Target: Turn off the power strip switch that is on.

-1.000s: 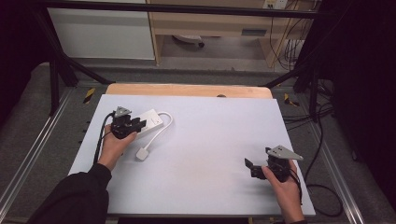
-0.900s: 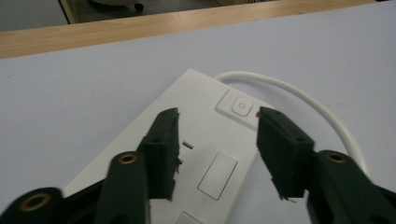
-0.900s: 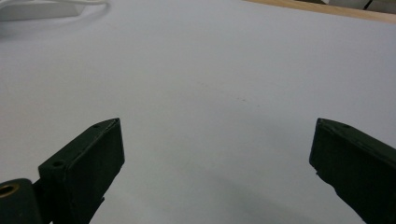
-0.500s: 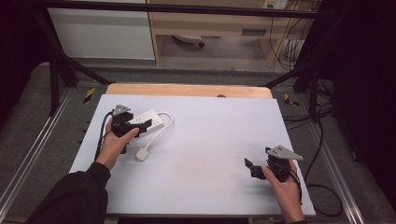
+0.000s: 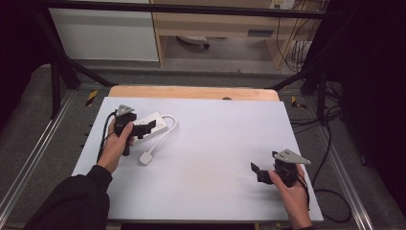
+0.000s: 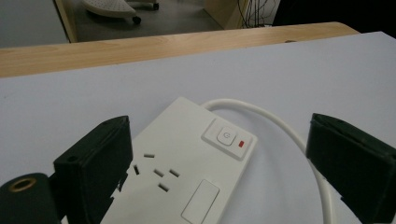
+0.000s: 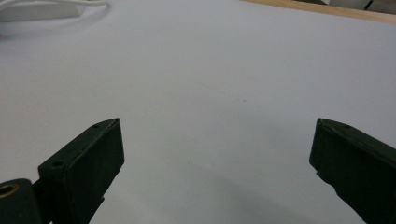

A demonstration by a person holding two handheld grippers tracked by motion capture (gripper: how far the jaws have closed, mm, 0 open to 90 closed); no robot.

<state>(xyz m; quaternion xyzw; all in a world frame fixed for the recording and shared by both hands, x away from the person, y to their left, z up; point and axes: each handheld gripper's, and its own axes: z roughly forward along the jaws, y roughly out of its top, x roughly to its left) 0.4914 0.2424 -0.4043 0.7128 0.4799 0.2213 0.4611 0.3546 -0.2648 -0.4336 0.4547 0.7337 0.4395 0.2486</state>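
Left claw (image 5: 146, 128) has just been opening and now stands spread wide over the white power strip (image 6: 187, 172), pads off it — the strip lies flat at the worktop's (image 5: 215, 143) left side, cord looping to its plug (image 5: 145, 158). Right claw (image 5: 256, 171) spread too — hovering over bare worktop near the right front, well apart from the strip.

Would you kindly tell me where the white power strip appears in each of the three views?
High view: the power strip lies at the table's left, just ahead of the left tool.
Left gripper view: bottom centre, between the open jaws, switch toward the far end.
Right gripper view: a white sliver at the top left corner.
Shared landmark: its white cable, looping beside it.
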